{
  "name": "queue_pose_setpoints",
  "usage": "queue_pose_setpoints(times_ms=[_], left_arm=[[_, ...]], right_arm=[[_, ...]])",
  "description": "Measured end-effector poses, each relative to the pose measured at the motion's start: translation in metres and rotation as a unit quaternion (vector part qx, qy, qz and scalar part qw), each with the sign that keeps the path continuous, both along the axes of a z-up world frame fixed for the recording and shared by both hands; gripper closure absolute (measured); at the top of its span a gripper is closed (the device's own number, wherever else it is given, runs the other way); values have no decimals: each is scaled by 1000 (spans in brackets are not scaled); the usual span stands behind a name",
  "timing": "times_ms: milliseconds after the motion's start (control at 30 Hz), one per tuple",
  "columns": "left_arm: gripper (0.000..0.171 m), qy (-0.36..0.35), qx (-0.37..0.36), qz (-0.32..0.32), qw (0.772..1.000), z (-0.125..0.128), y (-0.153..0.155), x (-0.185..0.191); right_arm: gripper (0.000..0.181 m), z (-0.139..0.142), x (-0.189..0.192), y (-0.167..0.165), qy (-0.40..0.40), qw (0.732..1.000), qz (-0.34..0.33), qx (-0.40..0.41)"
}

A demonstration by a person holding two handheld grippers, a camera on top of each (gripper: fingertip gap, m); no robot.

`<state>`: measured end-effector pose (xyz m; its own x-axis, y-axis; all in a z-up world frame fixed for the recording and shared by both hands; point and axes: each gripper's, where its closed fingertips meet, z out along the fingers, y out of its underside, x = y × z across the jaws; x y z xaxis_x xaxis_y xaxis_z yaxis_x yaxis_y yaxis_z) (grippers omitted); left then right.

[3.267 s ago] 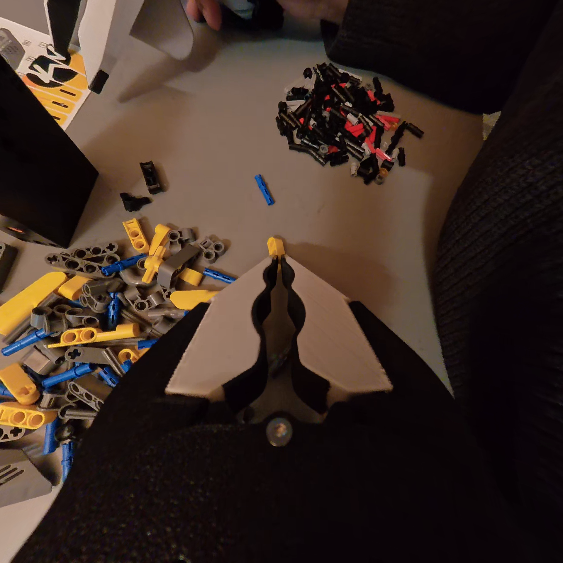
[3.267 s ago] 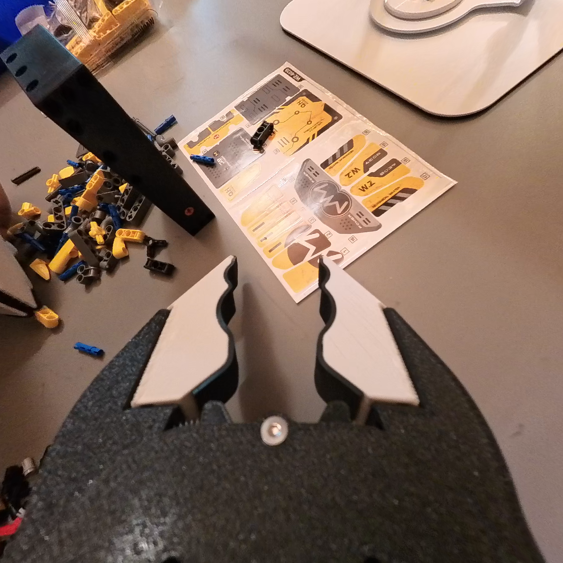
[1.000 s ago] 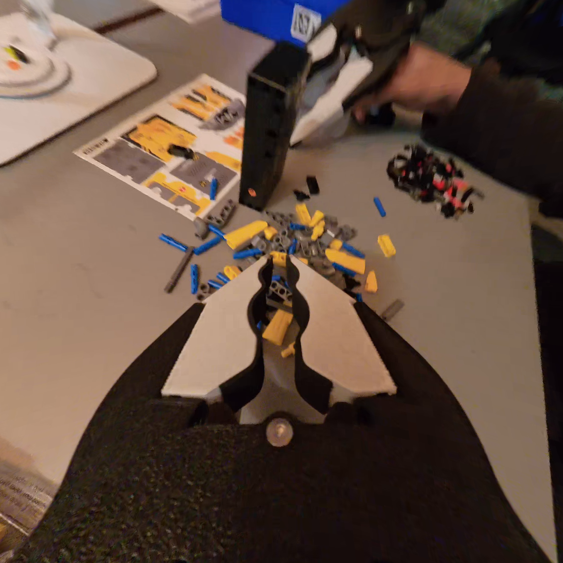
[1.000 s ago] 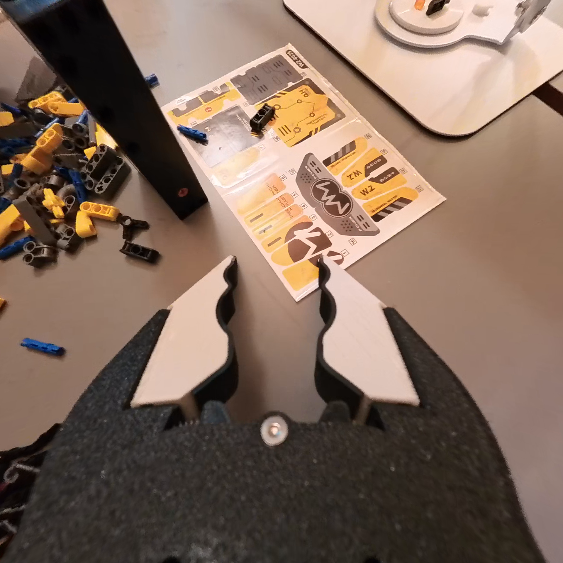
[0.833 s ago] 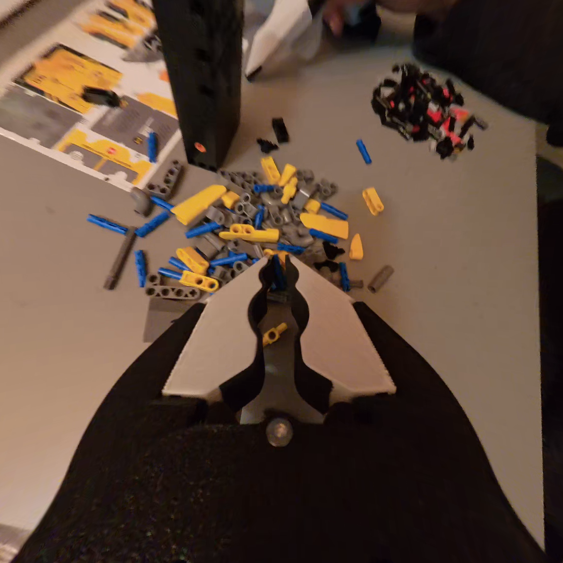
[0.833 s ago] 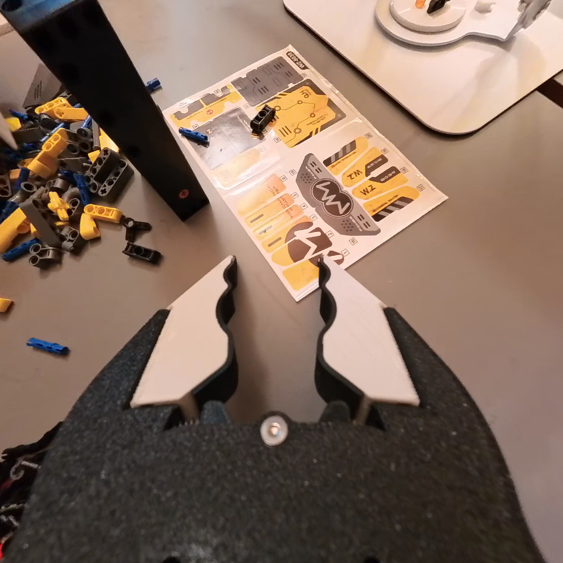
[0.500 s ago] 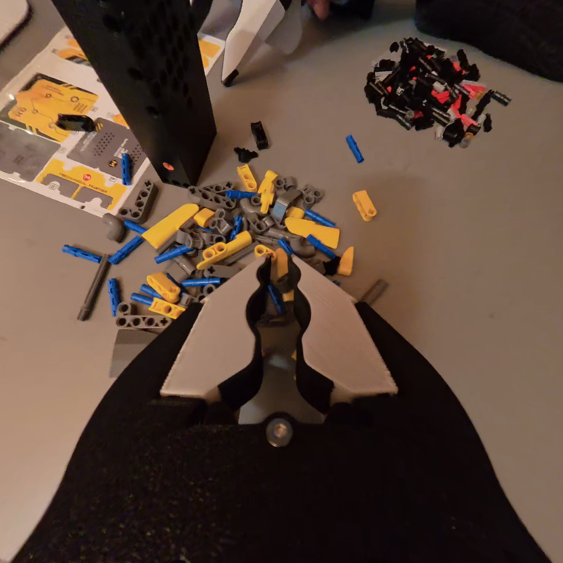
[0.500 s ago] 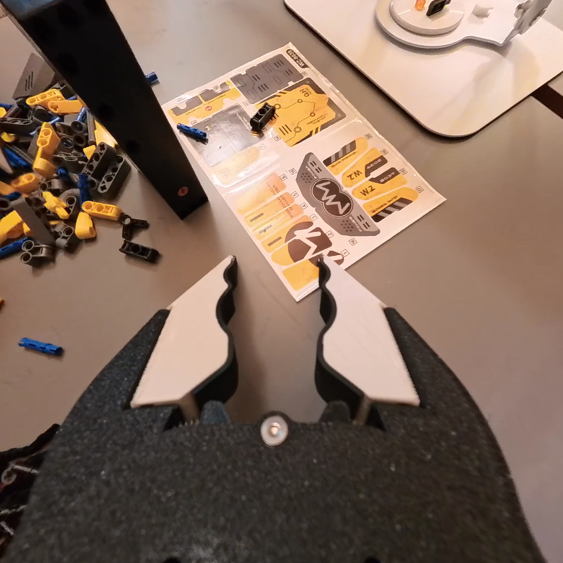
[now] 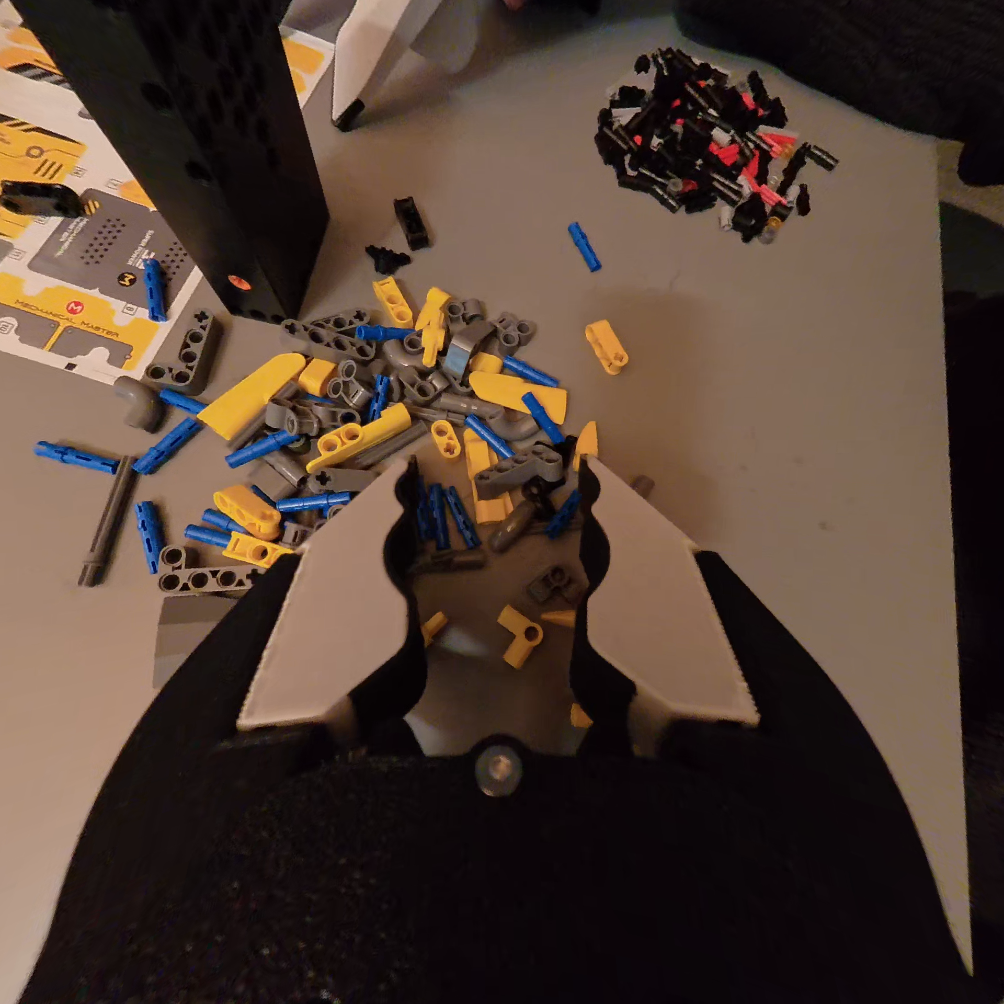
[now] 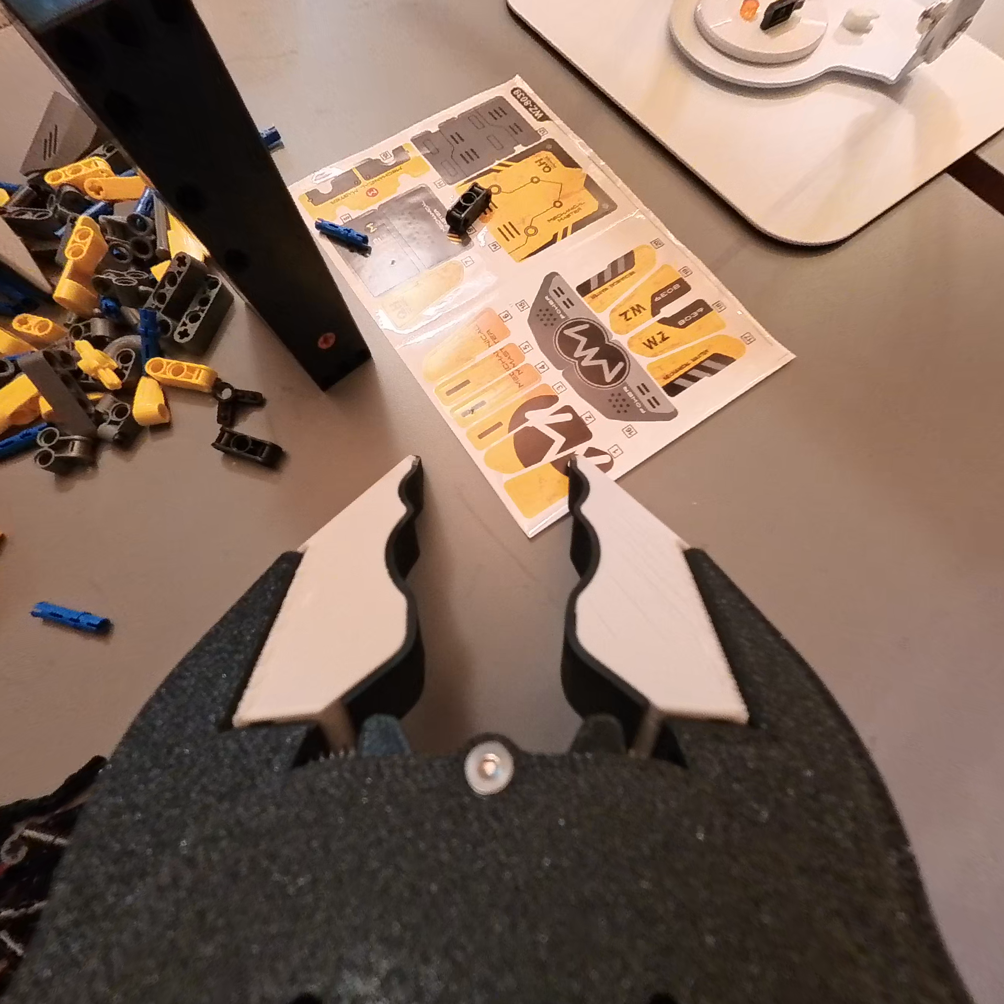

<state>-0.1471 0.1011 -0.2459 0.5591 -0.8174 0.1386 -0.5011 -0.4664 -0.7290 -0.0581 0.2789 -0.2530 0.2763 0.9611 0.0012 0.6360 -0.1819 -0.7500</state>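
Observation:
My left gripper point(image 9: 497, 472) is open and empty, held low over the near edge of a pile of yellow, blue and grey building pieces point(image 9: 402, 413). Between its jaws I see blue pins point(image 9: 440, 516), a grey beam point(image 9: 516, 470) and a small yellow elbow piece point(image 9: 519, 635) lying on the table. My right gripper point(image 10: 494, 472) is open and empty above the grey table. Its right fingertip point(image 10: 576, 472) is over the near corner of a yellow-and-grey sticker sheet point(image 10: 543, 304). The same pile point(image 10: 98, 326) lies at the left of the right wrist view.
A tall black perforated block point(image 9: 179, 136) stands behind the pile, also in the right wrist view point(image 10: 206, 179). A heap of black and red pieces point(image 9: 706, 141) lies at the far right. A white board with a round stand point(image 10: 760, 136) is beyond the sheet. Loose blue pins point(image 10: 70, 616) and black connectors point(image 10: 247, 445) lie around.
My left gripper, shut on a yellow piece 3.3 s ago, moved over the pile without it and its jaws have now opened wide. My right gripper has hardly moved.

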Motion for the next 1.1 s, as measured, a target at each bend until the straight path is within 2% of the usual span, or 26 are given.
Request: queue_pose_setpoints(times_ms=[200,467,633,867,1100], left_arm=[[141,-3,-9,-10,1000,0,-4,-3],[141,-59,-1,20,998,21,5,-12],[141,-42,0,35,999,15,10,-19],[141,-74,-16,87,993,19,20,-46],[142,-46,-42,97,993,1,15,-64]], right_arm=[[128,0,0,0,0,1000,0,1],[128,0,0,0,0,1000,0,2],[128,0,0,0,0,1000,0,1],[128,0,0,0,0,1000,0,-1],[128,1,0,0,6,1000,-1,-12]])
